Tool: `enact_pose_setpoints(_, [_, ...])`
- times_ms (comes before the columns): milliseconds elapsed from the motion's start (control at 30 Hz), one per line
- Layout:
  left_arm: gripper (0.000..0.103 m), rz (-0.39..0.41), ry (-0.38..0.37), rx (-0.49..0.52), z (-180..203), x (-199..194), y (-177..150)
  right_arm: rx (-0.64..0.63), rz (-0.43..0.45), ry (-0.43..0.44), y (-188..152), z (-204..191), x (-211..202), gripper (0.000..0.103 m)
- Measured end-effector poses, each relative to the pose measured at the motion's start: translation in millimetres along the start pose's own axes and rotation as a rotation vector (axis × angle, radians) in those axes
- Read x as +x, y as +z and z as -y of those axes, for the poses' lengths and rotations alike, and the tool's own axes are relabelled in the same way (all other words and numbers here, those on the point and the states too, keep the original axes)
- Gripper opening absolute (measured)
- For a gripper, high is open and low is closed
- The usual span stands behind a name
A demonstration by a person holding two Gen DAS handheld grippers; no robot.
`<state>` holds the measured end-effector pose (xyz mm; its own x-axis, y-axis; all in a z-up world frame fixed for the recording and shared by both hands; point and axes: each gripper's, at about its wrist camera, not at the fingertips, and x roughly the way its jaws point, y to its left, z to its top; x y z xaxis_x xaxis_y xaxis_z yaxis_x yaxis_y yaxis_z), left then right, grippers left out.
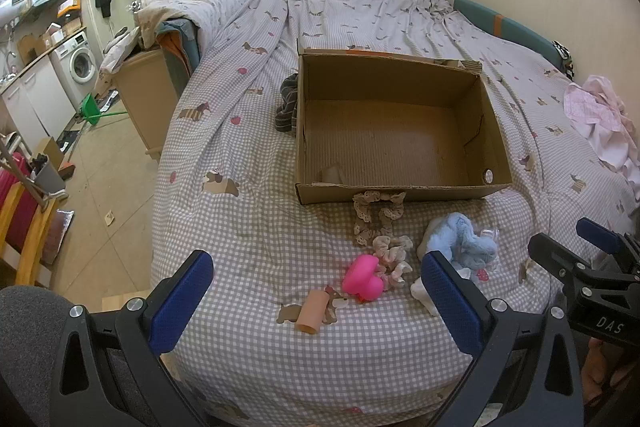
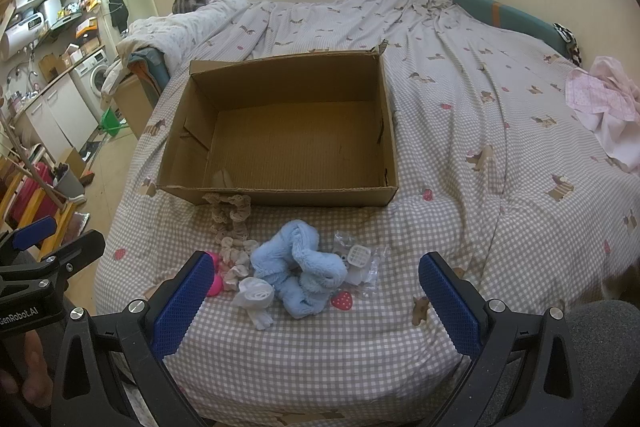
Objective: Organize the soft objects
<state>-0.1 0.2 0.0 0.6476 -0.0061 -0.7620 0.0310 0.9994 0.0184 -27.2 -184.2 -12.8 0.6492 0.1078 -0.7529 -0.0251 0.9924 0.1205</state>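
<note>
— Two grippers were up over the bed's near end when I looked. Far left, the room ran back into a kitchen strip: a washing machine (image 1: 82, 63) under a counter, white cabinets, a green dustpan (image 1: 91, 109) on the tiled floor.

— And the surface itself?

— I saw a checked bedspread (image 1: 248, 227) printed with small dogs, rumpled toward the wall. My left gripper (image 1: 320, 301) stood with its jaws wide and nothing between the pads. Just ahead of it lay a small peach tube (image 1: 314, 311), then a bright pink heart-shaped toy (image 1: 363, 279), then a string of beige scrunchies (image 1: 380, 227) reaching up to touch the front wall of the cardboard box (image 1: 400, 193).

— Was the box filled?

— I saw only its bare floor and a scrap of paper in the near left corner. A dark striped cloth (image 1: 287, 105) lay against its left wall.

— Further right?

— A fluffy blue soft toy (image 2: 298, 277) sat near the box front, a white rolled sock (image 2: 256, 297) just left of it, clear plastic packaging (image 2: 360, 261) touching its right. My right gripper (image 2: 316, 301) was spread equally wide, holding nothing. Pink clothes (image 2: 604, 103) were heaped at the bed's right edge.
</note>
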Motion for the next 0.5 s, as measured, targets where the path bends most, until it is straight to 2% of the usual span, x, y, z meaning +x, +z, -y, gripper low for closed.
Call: enact_pose_setpoints(500, [0.103, -0.003, 0.002, 0.001, 0.2, 0.3, -0.1, -0.001, -0.001, -0.001, -0.1, -0.4, 0.1, 0.103])
